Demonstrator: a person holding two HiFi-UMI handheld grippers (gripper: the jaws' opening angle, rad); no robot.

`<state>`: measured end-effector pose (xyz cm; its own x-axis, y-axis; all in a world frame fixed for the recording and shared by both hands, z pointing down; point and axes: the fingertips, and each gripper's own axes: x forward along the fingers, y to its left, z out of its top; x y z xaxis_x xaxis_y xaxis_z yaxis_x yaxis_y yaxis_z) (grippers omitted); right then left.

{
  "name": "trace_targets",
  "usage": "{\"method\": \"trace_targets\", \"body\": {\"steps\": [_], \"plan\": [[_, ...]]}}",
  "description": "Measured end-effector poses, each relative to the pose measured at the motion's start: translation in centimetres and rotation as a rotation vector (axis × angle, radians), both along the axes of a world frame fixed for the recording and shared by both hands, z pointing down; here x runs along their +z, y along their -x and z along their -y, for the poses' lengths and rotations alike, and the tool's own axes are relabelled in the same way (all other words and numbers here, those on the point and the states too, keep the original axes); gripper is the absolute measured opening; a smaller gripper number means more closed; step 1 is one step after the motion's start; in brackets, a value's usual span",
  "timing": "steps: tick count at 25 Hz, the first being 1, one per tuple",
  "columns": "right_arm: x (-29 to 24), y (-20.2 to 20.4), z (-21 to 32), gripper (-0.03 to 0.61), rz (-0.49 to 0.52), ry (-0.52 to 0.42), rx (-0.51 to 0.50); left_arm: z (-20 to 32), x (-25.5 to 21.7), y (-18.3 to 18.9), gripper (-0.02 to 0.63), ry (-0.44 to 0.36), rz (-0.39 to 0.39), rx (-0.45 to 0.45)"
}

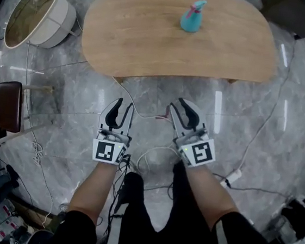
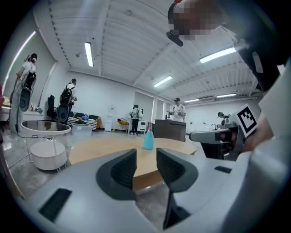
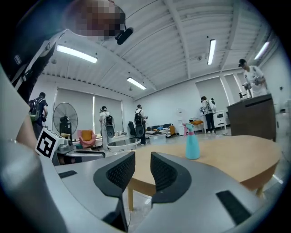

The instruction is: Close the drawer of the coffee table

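The wooden oval coffee table (image 1: 167, 38) stands ahead of me with a teal spray bottle (image 1: 192, 16) on its far side. From above, no drawer shows. My left gripper (image 1: 124, 105) and right gripper (image 1: 177, 103) hang side by side over the marble floor, short of the table's near edge and touching nothing. Both are open with empty jaws. In the left gripper view the gripper (image 2: 146, 157) looks level across the tabletop (image 2: 104, 148) at the bottle (image 2: 148, 136). The right gripper (image 3: 142, 159) faces the table (image 3: 227, 154) and the bottle (image 3: 192, 143) likewise.
A round white side table (image 1: 36, 12) stands at the left, a brown stool (image 1: 8, 105) nearer me. Cables (image 1: 154, 157) and a power strip (image 1: 232, 177) lie on the floor by my feet. Several people stand far back in the room (image 2: 135, 119).
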<state>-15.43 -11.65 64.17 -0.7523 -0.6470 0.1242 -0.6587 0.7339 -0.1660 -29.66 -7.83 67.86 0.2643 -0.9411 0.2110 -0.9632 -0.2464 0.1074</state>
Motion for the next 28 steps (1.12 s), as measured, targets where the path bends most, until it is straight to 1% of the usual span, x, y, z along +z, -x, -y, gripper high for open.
{"method": "trace_targets", "body": {"steps": [2,4,6,8,12,15,20,23,26,28], "plan": [[-2.4,-0.9,0.1,0.101,0.013,0.000,0.034,-0.4,-2.6,0.9,0.135,-0.016,-0.025,-0.050],[-4.4,-2.2,0.3,0.101,0.008,-0.024,0.058,-0.9,-4.9,1.6,0.135,-0.026,-0.045,-0.092],[-6.4,-3.1,0.5,0.101,0.004,-0.035,0.070,-1.2,-7.2,1.8,0.135,-0.033,-0.048,-0.115],[-8.7,-3.3,0.4,0.101,0.011,-0.037,0.061,-1.2,-9.5,1.5,0.135,-0.032,-0.054,-0.124],[-13.4,-2.7,-0.4,0.101,0.041,0.025,0.022,-1.4,-14.4,0.7,0.135,-0.022,-0.055,-0.127],[-17.2,-3.0,-1.4,0.101,0.048,0.030,-0.015,-1.7,-18.6,0.4,0.135,-0.021,-0.036,-0.121],[-24.7,-4.5,-2.0,0.101,0.060,-0.031,-0.052,-1.3,-25.9,-0.8,0.134,-0.038,-0.009,-0.102],[-29.2,-5.1,-2.1,0.101,0.074,-0.065,-0.048,-1.3,-30.3,-1.7,0.133,-0.071,0.009,-0.089],[-33.7,-5.8,-3.1,0.101,0.102,-0.095,-0.044,-2.4,-34.4,-3.0,0.133,-0.094,0.034,-0.079],[-36.6,-6.4,-3.6,0.101,0.115,-0.116,-0.045,-2.9,-37.4,-3.5,0.133,-0.116,0.036,-0.082]]}}
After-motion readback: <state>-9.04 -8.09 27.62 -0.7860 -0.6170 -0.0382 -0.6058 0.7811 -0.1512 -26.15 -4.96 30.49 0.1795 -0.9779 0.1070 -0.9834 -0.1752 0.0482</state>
